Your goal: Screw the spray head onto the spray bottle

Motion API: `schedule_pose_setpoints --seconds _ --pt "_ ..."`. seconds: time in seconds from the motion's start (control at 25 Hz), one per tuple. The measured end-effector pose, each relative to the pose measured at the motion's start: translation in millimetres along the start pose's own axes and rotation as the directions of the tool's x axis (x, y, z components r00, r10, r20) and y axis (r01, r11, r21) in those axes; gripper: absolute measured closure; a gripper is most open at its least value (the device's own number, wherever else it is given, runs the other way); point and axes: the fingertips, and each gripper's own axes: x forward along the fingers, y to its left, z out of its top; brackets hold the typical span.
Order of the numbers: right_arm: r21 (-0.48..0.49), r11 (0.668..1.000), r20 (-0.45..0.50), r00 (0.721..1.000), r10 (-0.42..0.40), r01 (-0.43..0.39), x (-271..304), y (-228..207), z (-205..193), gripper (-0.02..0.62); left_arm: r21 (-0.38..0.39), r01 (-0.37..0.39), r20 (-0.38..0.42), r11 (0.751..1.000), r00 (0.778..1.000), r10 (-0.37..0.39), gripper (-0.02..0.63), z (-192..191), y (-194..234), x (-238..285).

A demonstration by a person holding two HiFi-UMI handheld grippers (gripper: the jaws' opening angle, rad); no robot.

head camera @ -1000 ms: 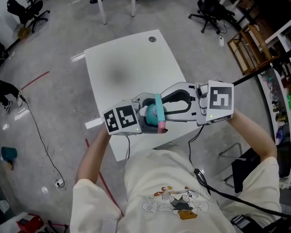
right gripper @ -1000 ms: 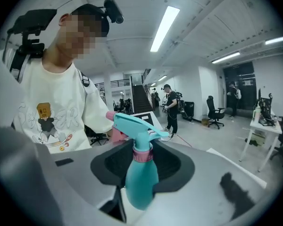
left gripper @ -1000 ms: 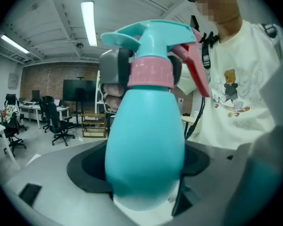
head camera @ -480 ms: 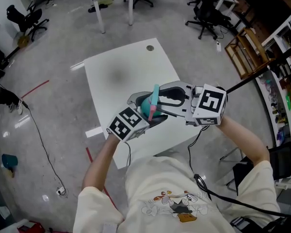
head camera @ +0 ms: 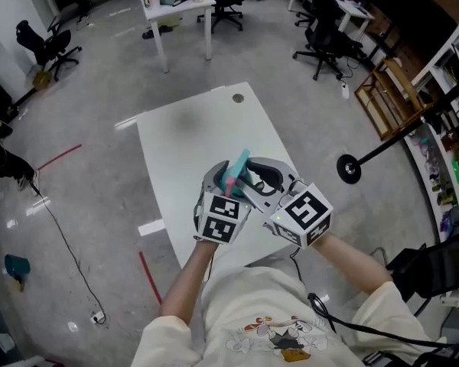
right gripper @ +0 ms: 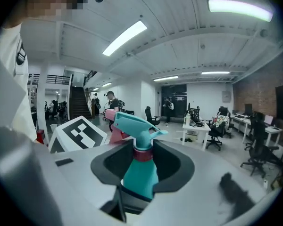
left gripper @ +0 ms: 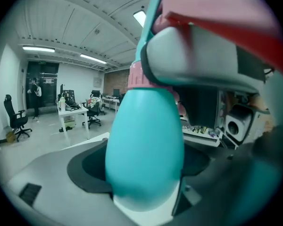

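Here, left gripper [head camera: 219, 183] and right gripper [head camera: 265, 179] clamp the spray bottle [left gripper: 144, 149].

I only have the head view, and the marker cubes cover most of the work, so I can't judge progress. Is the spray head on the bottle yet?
Observer: Yes; the right gripper view shows the spray head standing on the spray bottle, pink collar at the neck.
Operator: What holds the bottle?
Observer: The left gripper, closed on its wide teal body.
Operator: And the right gripper?
Observer: Closed at the pink collar; how far it is threaded, I cannot tell.
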Motion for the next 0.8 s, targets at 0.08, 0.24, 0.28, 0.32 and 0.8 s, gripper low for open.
schedule_pose_setpoints --seconds 0.08,0.24,0.28,0.32,0.8 --pt "0.02 0.999 0.001 0.999 0.037 -0.037 -4.6 1.5 -3.2 0.464 0.002 0.042 -0.001 0.999 0.999 -0.042 0.201 -1.3 -5.2 0.5" --pt "0.079 0.954 -0.006 0.957 0.289 -0.288 -17.9 13.0 -12.8 0.386 -0.002 0.262 0.031 0.965 0.965 -0.262 0.201 -1.0 -21.4 -6.9" --pt "0.088 0.932 -0.005 0.936 0.352 -0.35 -20.3 13.4 -13.7 0.378 0.009 0.334 0.037 0.943 0.942 -0.334 0.201 2.1 -26.9 -11.3" --pt "0.097 0.909 0.002 0.913 0.408 -0.406 -22.6 12.5 -13.0 0.375 0.026 0.405 0.033 0.914 0.913 -0.406 0.201 5.3 -33.2 -16.4" --pt "0.055 0.713 0.069 0.715 0.696 -0.699 -38.1 24.1 10.5 0.376 0.16 0.663 -0.146 0.732 0.749 -0.646 0.201 0.0 -82.9 -35.9"
